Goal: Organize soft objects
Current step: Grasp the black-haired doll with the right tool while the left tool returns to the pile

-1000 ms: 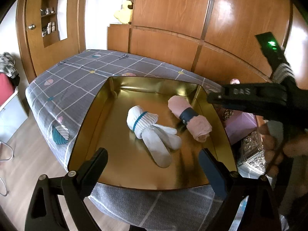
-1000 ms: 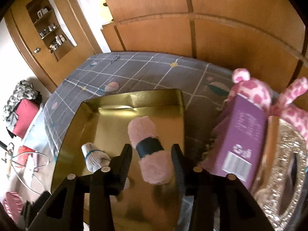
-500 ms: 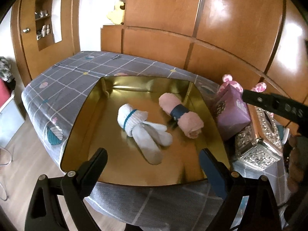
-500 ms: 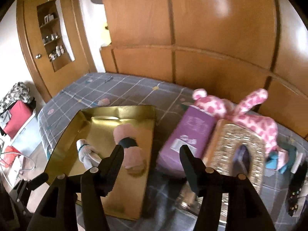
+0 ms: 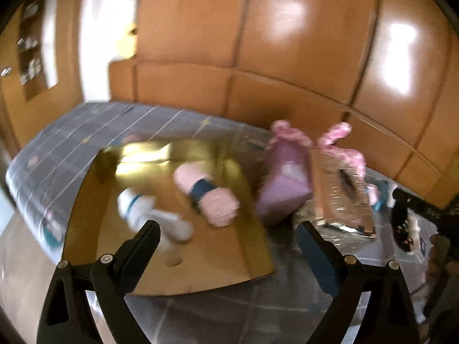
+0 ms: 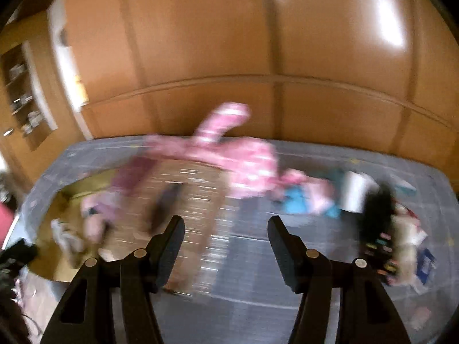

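Socks first: we see a white rolled sock pair (image 5: 149, 215) and a pink roll with a dark band (image 5: 206, 193) lying side by side, apart, on the floor of the gold tray (image 5: 229, 263). Both frames are motion-blurred. Pink roll sits toward 3 o'clock of the tray, near its right wall; white pair toward 9 o'clock. Tray's near edge runs just ahead of the left gripper (image 5: 228, 239), whose fingers stand wide apart with nothing between them.

At 3 o'clock of the tray, just beside its rim: purple box (image 5: 282, 192), then a glittery box (image 5: 341, 189), and a pink spotted plush (image 6: 229, 157) behind them.

Right gripper (image 6: 226, 233) hangs over bare grey checked bedcover (image 6: 258, 258), fingers parted, holding nothing. Small clutter (image 6: 378, 218) lies at its 3 o'clock; wooden panelling (image 6: 229, 43) bounds the far edge.
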